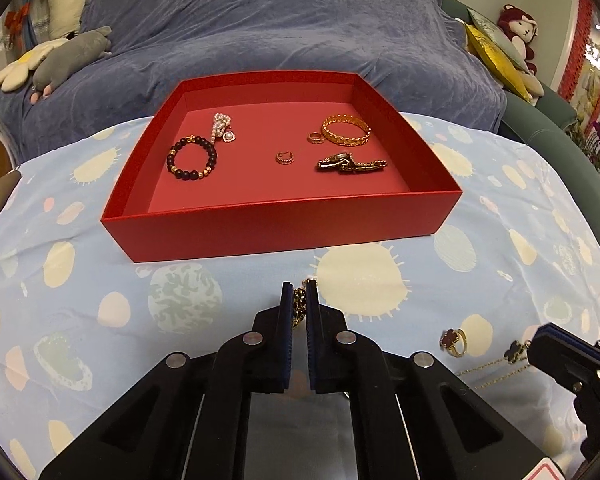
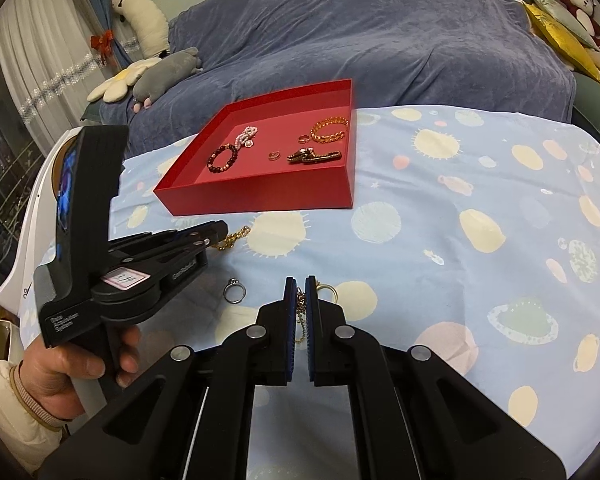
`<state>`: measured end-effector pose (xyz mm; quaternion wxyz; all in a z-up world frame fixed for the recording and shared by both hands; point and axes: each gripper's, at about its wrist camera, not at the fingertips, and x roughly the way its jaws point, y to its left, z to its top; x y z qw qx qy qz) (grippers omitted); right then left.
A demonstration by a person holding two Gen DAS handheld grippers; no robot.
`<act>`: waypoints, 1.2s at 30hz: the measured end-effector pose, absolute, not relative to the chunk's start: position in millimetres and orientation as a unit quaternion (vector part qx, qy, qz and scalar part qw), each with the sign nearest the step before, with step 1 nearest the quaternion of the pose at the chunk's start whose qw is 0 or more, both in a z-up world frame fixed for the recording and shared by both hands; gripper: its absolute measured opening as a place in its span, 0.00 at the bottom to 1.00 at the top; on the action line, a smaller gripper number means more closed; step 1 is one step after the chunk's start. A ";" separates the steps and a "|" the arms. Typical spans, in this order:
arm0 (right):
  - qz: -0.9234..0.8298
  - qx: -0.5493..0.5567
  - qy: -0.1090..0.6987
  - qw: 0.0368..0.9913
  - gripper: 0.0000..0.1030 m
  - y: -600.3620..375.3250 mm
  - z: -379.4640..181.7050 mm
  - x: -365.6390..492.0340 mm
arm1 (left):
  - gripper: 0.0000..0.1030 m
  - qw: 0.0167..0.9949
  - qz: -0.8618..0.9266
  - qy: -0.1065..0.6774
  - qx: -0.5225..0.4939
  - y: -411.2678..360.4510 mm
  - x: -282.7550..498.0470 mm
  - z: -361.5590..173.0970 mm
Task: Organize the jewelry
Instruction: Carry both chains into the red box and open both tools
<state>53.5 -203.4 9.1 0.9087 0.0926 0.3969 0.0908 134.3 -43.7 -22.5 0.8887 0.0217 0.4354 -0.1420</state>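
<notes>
A red tray [image 1: 260,228] [image 2: 260,200] sits on the blue patterned cloth, holding a dark bead bracelet [image 1: 192,158], a pearl piece [image 1: 221,126], a gold bangle [image 1: 345,130], two small rings [image 1: 285,157] and a dark watch [image 1: 350,163]. My left gripper [image 1: 299,300] [image 2: 220,236] is shut on a gold chain bracelet [image 1: 299,306] [image 2: 236,237], in front of the tray. My right gripper [image 2: 300,296] [image 1: 540,344] is shut on a thin gold necklace [image 2: 300,312] [image 1: 488,368] with a black clover [image 1: 514,353]. A red-stone ring [image 1: 452,342] [image 2: 326,291] lies beside it.
A silver ring [image 2: 235,292] lies on the cloth between the grippers. A blue-covered sofa [image 1: 300,20] with plush toys [image 1: 72,52] stands behind the table. Yellow cushions [image 1: 496,56] lie at the right.
</notes>
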 end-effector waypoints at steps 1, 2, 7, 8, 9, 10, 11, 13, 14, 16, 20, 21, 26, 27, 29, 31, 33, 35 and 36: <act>0.090 0.094 0.394 0.910 0.03 -204.5 11.2 54.1 | 0.04 0.889 -0.144 0.433 0.020 -41.1 131.1 -18.7; 0.088 0.096 0.391 0.911 0.03 -205.7 13.7 54.9 | 0.04 0.890 -0.146 0.432 0.017 -38.3 128.0 -15.2; 0.085 0.105 0.376 0.917 0.03 -207.9 24.3 61.4 | 0.04 0.888 -0.156 0.432 -0.010 -17.2 114.8 0.7; 0.085 0.108 0.374 0.917 0.03 -207.7 25.9 62.9 | 0.04 0.889 -0.158 0.430 -0.015 -13.5 112.6 4.2; 0.085 0.110 0.372 0.918 0.03 -207.2 27.7 63.9 | 0.04 0.891 -0.158 0.425 -0.020 -10.2 110.4 8.5; 0.086 0.111 0.369 0.919 0.03 -205.9 29.7 64.6 | 0.04 0.893 -0.157 0.421 -0.023 -7.0 109.0 12.4; 0.088 0.112 0.367 0.919 0.03 -204.8 31.7 65.7 | 0.04 0.894 -0.157 0.418 -0.026 -4.2 108.2 15.4; 0.089 0.112 0.360 0.922 0.03 -202.4 37.0 67.1 | 0.04 0.897 -0.155 0.413 -0.032 1.7 106.7 20.7; 0.089 0.112 0.357 0.923 0.03 -201.7 39.2 68.1 | 0.04 0.898 -0.154 0.411 -0.032 3.7 106.2 22.6; 0.089 0.116 0.351 0.925 0.03 -201.2 43.7 70.9 | 0.04 0.899 -0.154 0.409 -0.037 8.0 105.4 25.3; 0.088 0.123 0.343 0.927 0.03 -201.6 49.3 77.5 | 0.04 0.900 -0.151 0.406 -0.045 17.3 105.5 29.1; 0.087 0.124 0.342 0.927 0.03 -201.4 50.0 79.4 | 0.04 0.901 -0.150 0.405 -0.047 20.1 105.7 29.9; 0.088 0.127 0.339 0.928 0.03 -198.3 52.3 88.4 | 0.04 0.902 -0.143 0.404 -0.056 30.4 109.3 32.9; 0.089 0.128 0.338 0.928 0.03 -197.4 53.5 89.8 | 0.04 0.902 -0.142 0.404 -0.057 31.8 109.6 34.0; 0.093 0.131 0.333 0.929 0.03 -195.5 57.8 91.7 | 0.04 0.902 -0.141 0.403 -0.060 34.5 109.9 36.4; 0.100 0.132 0.326 0.931 0.03 -192.8 64.8 92.9 | 0.04 0.903 -0.141 0.401 -0.061 35.7 110.3 39.0; 0.106 0.133 0.317 0.933 0.03 -190.8 72.8 94.0 | 0.04 0.904 -0.140 0.399 -0.063 38.4 110.6 41.8; 0.111 0.131 0.306 0.936 0.03 -189.5 81.5 95.4 | 0.04 0.905 -0.139 0.396 -0.066 40.9 110.8 45.8; 0.113 0.132 0.303 0.937 0.03 -189.4 84.9 96.5 | 0.04 0.906 -0.140 0.393 -0.067 41.7 111.1 47.8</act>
